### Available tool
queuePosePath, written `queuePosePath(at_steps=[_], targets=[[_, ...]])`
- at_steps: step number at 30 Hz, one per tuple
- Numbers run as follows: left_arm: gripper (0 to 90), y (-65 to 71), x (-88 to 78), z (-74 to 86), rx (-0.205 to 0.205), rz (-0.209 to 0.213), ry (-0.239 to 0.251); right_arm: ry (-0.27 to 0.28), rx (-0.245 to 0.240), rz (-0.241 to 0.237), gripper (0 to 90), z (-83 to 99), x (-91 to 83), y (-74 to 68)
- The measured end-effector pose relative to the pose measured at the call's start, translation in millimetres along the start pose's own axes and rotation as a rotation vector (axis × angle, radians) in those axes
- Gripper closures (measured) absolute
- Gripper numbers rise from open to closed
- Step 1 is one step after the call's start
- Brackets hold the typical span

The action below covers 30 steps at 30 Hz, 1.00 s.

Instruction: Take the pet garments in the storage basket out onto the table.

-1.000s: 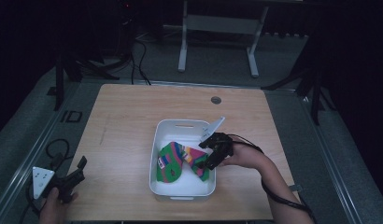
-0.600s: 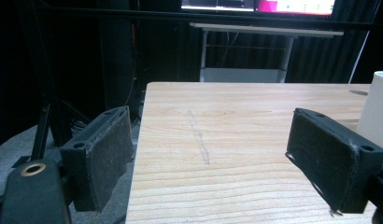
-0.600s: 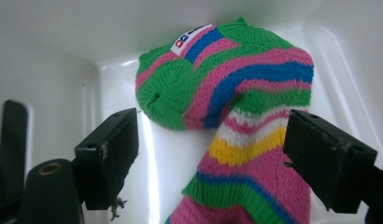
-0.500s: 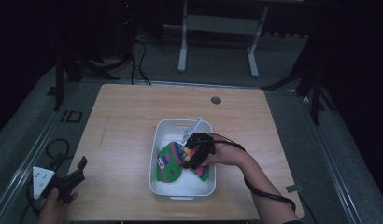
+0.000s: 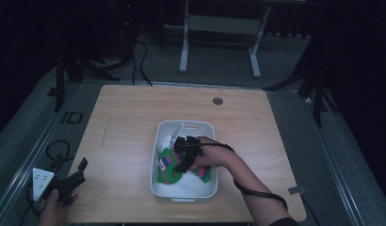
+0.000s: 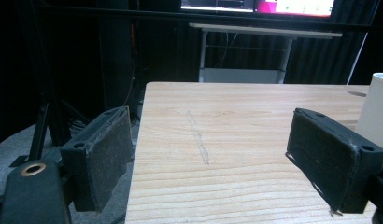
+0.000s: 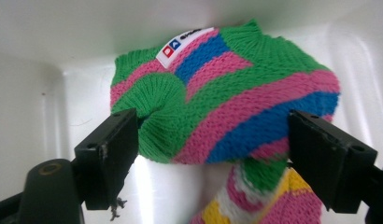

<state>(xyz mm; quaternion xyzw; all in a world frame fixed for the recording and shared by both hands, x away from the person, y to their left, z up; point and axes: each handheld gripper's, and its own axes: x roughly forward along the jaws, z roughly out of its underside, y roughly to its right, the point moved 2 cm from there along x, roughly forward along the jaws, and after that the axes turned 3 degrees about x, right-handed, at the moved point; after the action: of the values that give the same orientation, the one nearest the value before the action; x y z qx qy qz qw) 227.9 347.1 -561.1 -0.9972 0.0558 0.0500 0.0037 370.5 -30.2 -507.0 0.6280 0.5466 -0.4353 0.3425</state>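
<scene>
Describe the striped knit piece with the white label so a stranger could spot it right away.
On the wooden table sits a white tub. Inside it, toward its left side, lies the green, pink and blue striped knit. Unlike the yellow-striped knit beside it, it carries a white label.

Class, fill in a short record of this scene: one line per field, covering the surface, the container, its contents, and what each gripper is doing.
Surface: wooden table
Container: white bin, right of the table's centre
Contents: striped knitted item in green, pink and blue, white label at its edge; a second knit with yellow lies partly under it
Right gripper: inside the bin, jaws open on either side of the striped knit
Left gripper: at the table's near left corner, jaws open, holding nothing
</scene>
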Motion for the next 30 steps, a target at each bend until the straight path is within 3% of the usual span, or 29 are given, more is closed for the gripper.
queuePosePath(at_steps=[3, 4, 5, 6, 7, 8, 16, 30], targets=[[14.7, -0.3, -0.2, 0.0, -0.001, 0.001, 0.001, -0.019, -0.018, 0.037, 30.8, -2.0, 6.8, -2.4], [14.7, -0.3, -0.2, 0.0, -0.001, 0.001, 0.001, -0.019, -0.018, 0.037, 30.8, -2.0, 6.8, -2.4], [14.8, -0.5, 0.0, 0.0, -0.004, 0.001, 0.002, -0.025, -0.024, 0.056, 49.3, -2.2, 8.9, -3.5], [14.7, -0.5, 0.0, 0.0, -0.004, 0.001, 0.002, -0.027, -0.018, 0.07, 60.2, -2.2, 8.5, -3.5], [14.7, -0.6, -0.1, 0.0, -0.005, 0.001, 0.002, -0.027, -0.018, 0.07, 60.2, -2.2, 8.5, -3.5], [14.8, -0.6, -0.2, 0.0, -0.003, 0.0, 0.002, -0.021, -0.012, 0.056, 72.5, -1.8, 5.9, -3.6], [14.8, -0.2, 0.0, 0.0, -0.002, -0.002, 0.001, 0.037, -0.003, 0.042, 77.1, 1.2, -19.0, -4.6], [14.8, -0.3, 0.1, 0.0, -0.002, -0.006, 0.0, 0.175, -0.008, 0.09, 77.4, -3.8, -85.6, -7.9]])
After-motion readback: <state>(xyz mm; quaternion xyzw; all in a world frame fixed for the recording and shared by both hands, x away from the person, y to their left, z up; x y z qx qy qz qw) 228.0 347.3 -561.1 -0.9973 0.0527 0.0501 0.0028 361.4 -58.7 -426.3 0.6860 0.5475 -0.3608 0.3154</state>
